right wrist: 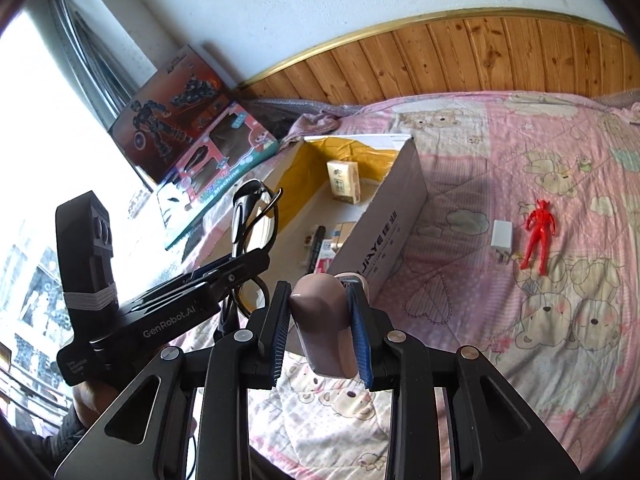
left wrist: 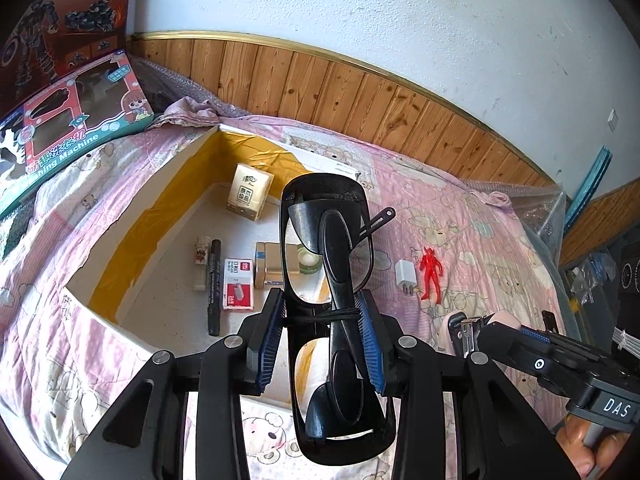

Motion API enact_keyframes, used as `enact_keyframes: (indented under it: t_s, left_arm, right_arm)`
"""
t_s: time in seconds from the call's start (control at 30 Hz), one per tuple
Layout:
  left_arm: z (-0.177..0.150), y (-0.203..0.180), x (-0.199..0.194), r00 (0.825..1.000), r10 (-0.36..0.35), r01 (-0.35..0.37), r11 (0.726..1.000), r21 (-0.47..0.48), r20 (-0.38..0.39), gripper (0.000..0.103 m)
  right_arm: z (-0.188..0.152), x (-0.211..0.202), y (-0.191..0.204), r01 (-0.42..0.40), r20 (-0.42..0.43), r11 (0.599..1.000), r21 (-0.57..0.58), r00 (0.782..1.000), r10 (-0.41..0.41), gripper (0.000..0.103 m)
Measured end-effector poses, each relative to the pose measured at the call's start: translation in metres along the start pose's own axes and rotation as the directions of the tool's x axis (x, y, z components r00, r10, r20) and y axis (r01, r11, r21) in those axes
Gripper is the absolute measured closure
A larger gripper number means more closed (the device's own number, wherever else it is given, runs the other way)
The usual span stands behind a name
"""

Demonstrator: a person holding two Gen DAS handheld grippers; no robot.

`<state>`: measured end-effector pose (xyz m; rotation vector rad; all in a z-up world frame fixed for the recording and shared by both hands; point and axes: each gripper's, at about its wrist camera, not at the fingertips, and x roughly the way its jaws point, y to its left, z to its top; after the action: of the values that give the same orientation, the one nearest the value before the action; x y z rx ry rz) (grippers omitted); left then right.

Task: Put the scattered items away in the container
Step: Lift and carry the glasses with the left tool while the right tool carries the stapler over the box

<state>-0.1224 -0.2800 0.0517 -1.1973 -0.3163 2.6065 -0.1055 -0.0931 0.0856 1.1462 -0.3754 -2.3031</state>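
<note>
My left gripper (left wrist: 320, 300) is shut on folded black glasses (left wrist: 332, 280), held above the open cardboard box (left wrist: 120, 216). Inside the box lie a tissue pack (left wrist: 250, 192), a black marker (left wrist: 215, 284), a staples box (left wrist: 239, 290) and a tape roll (left wrist: 310, 260). My right gripper (right wrist: 320, 292) is shut on a pink-brown stapler (right wrist: 320, 320), just in front of the box's near wall (right wrist: 384, 232). A white charger (right wrist: 502, 238) and a red figure (right wrist: 538, 236) lie on the quilt to the right of the box.
The box sits on a pink cartoon quilt (right wrist: 520, 160) covering a bed. Two toy boxes (left wrist: 72, 120) lean at the far left by a bright window. A wood-panelled wall (left wrist: 360, 92) runs behind the bed. Bubble wrap lines the bed's right edge (left wrist: 552, 216).
</note>
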Motion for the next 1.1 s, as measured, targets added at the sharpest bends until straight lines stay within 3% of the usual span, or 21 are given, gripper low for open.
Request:
enact_keyframes:
  t_s: [0.53,1.1]
  left_arm:
    - [0.021,0.047,-0.003,0.999,0.047,-0.046,0.997,-0.063,0.021,0.065]
    - [0.048,0.067,0.021,0.997,0.074,-0.073,0.995,-0.07,0.01,0.065]
  right_arm:
    - [0.021,0.034,0.027,-0.035,-0.036,0.998,-0.055,0.999,0.033,0.073]
    - [0.052,0.069,0.033,-0.053,-0.06,0.995,-0.089,0.997,0.048,0.073]
